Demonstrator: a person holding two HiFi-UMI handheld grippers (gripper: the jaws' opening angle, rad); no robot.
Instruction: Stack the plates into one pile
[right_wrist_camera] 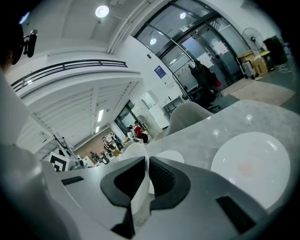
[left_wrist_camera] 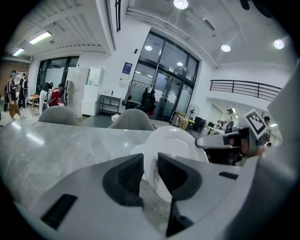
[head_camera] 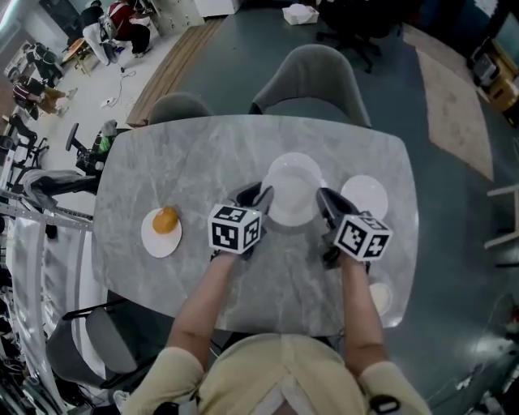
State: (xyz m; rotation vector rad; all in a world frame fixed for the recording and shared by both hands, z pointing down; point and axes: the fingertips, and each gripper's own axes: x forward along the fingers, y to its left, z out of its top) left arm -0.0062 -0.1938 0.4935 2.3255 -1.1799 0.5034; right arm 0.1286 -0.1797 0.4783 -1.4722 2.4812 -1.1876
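1. The left gripper (left_wrist_camera: 150, 165) has its two dark pads clamped on the rim of a big white plate (left_wrist_camera: 177, 146). The rim fills the gap between them.
2. The right gripper (right_wrist_camera: 146, 172) pinches the opposite rim of that same plate. It shows there edge-on, as a thin white strip squeezed between the pads.
3. From above, the plate is over the middle of the grey marble table (head_camera: 203, 162), with one gripper at its left edge and the other at its right. In the left gripper view it looks tipped, face towards the camera. Whether it is clear of the tabletop I can't tell.
4. A sliver of a second plate (left_wrist_camera: 133, 152) shows just past the held one's far edge, lying on the marble.
5. Just to the right of the right gripper, a smaller plate (head_camera: 365, 197) lies flat on the table.
6. Each gripper carries a marker cube (head_camera: 235, 228) behind its jaws. Bare forearms (head_camera: 203, 300) run back from there to a person in a cream top.
7. Well off to the left lies a left-hand plate (head_camera: 159, 237) with an orange round thing (head_camera: 165, 220) on it.
8. At the table's near right edge there is a half-hidden plate (head_camera: 379, 298), partly covered by the right forearm.
9. Two grey chairs (head_camera: 312, 81) stand at the far side, and people (head_camera: 122, 24) are further off in the hall.
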